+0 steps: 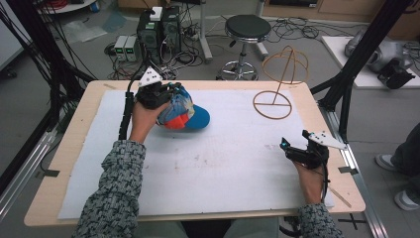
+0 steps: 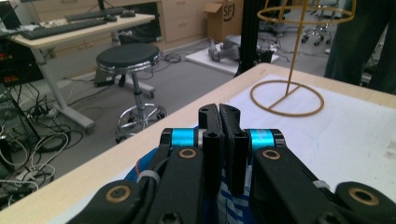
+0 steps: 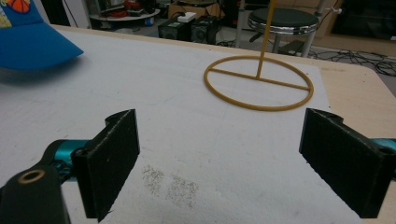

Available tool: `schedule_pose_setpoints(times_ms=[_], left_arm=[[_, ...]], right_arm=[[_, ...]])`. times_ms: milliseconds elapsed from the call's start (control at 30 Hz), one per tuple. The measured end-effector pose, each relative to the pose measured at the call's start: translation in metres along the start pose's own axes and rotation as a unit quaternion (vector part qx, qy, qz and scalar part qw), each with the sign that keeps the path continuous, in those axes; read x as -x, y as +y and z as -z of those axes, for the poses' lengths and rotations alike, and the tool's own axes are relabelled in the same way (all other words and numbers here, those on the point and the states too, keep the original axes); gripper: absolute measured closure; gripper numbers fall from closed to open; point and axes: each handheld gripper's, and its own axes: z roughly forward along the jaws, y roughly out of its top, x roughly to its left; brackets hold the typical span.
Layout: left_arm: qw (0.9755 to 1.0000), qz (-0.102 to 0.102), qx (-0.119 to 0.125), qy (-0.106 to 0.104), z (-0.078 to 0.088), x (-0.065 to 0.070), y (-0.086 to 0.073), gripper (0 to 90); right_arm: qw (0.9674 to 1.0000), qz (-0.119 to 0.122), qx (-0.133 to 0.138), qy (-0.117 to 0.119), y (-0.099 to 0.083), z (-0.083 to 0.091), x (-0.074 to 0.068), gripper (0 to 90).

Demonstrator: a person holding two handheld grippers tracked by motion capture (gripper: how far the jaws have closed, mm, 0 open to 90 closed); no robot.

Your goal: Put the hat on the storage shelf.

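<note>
A cap (image 1: 190, 118) with a blue brim and a red, blue and white crown is at the back left of the white sheet (image 1: 223, 163). My left gripper (image 1: 168, 94) is shut on the crown's fabric. In the left gripper view the jaws (image 2: 219, 109) meet, with blue-and-white cloth (image 2: 233, 205) pinched below them. In the right gripper view the blue brim (image 3: 32, 46) casts a shadow on the sheet. My right gripper (image 1: 297, 148) rests near the table's right edge, open, with nothing between its fingers (image 3: 222, 126).
A yellow wire hat stand (image 1: 272, 104) with a ring base (image 3: 259, 78) and a domed top stands at the back right of the table (image 2: 293, 70). Beyond the far edge are a black stool (image 1: 246, 27), computers and cables on the floor.
</note>
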Motion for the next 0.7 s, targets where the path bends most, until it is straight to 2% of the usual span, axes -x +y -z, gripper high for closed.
schedule_pose_setpoints(times_ms=[300,700], left_arm=[[0.9997,-0.002,0.024,0.001,-0.002,0.0,0.023,87.7],[0.9983,-0.015,0.055,-0.008,-0.017,0.002,0.077,87.7]], right_arm=[[1.0,-0.001,0.001,0.0,0.0,0.0,0.001,11.3],[0.9999,-0.012,0.002,0.002,-0.001,-0.001,0.005,11.3]])
